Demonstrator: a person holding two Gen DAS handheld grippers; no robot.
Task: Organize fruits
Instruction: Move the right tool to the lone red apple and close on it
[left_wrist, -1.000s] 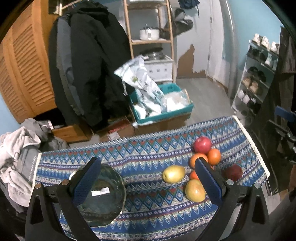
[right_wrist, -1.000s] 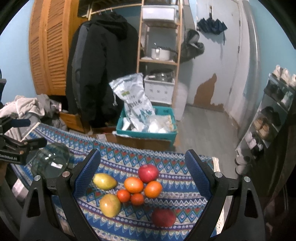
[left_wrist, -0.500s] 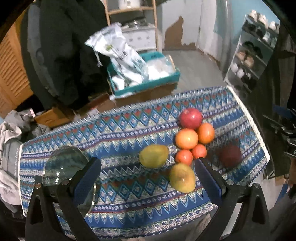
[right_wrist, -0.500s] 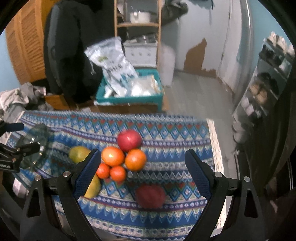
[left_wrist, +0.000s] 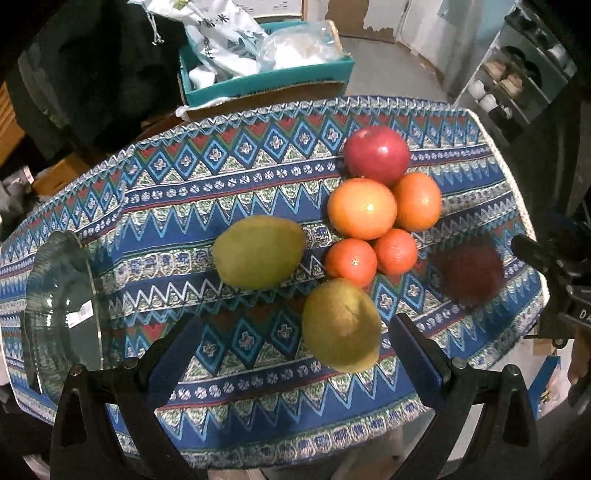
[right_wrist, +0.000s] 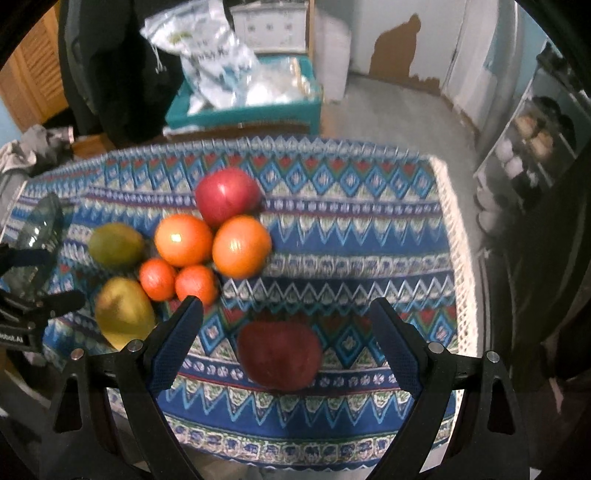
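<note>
While both tools (left (left_wrist: 295, 354), right (right_wrist: 286, 339)) gape empty, the nearer mango (left_wrist: 341, 330) lies lengthwise toward the left tool.

fruits: clustered on cloth | red apple (left_wrist: 376, 155) touching oranges (left_wrist: 362, 208) | mangoes (left_wrist: 259, 252) beside | bowl (left_wrist: 61, 314) apart

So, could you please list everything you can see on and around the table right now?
tablecloth: 1, blue patterned, over the table
glass bowl: 1, clear, left end
mangoes: 2, yellow-green, centre
bright apple: 1, red, far side
dark apple: 1, deep red, near right gripper
oranges: 2, orange, middle cluster
tangerines: 2, reddish-orange, beside oranges
teal bin: 1, holding bags, behind table
left gripper: open
right gripper: open
</note>
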